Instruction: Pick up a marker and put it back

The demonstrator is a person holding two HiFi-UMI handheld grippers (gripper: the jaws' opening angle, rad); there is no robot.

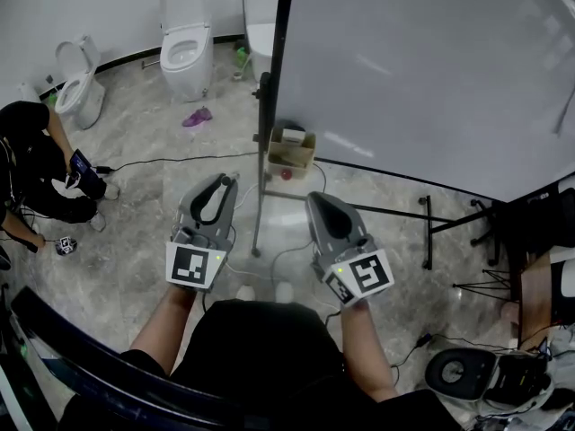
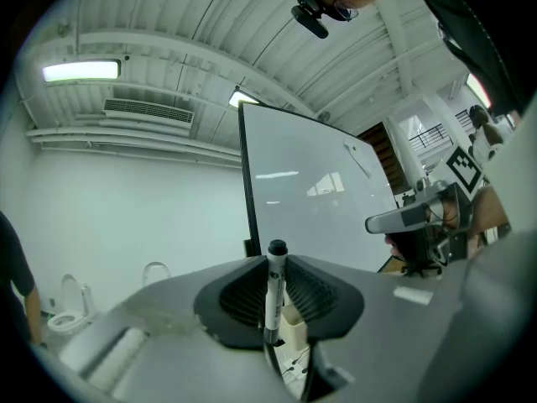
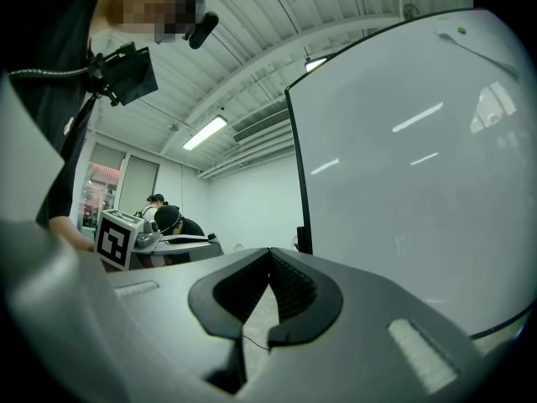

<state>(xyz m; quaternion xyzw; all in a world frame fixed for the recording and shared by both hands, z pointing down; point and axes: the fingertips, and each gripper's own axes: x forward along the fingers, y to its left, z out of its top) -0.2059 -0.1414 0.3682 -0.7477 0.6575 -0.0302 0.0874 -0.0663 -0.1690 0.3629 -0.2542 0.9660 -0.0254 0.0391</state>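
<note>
The left gripper [image 1: 223,181] is held level in front of the person, and its jaws are closed on a marker [image 2: 272,296]. The marker is pinched about its lower half and stands upright between the ribbed pads, black cap on top. The right gripper [image 3: 270,257] is held alongside at the same level. Its jaw tips are pressed together and nothing is carried between them.

The pick-up is judged to be done, so the step in hand is the carry, with the putting back not yet done. For the next move, the marker has to be brought to its resting place and lowered there before the left jaws are spread. That place cannot be made out with certainty. The cardboard box [image 1: 289,151] on the foot of the whiteboard [image 1: 431,70] stand is taken as the likeliest spot.

One marker, two grippers, one whiteboard and one cardboard box are counted. Three toilets [image 1: 186,48] are seen against the far wall, the third partly hidden behind the stand's post. One crouching person [image 1: 36,164] is seen at the left edge of the head view.
</note>
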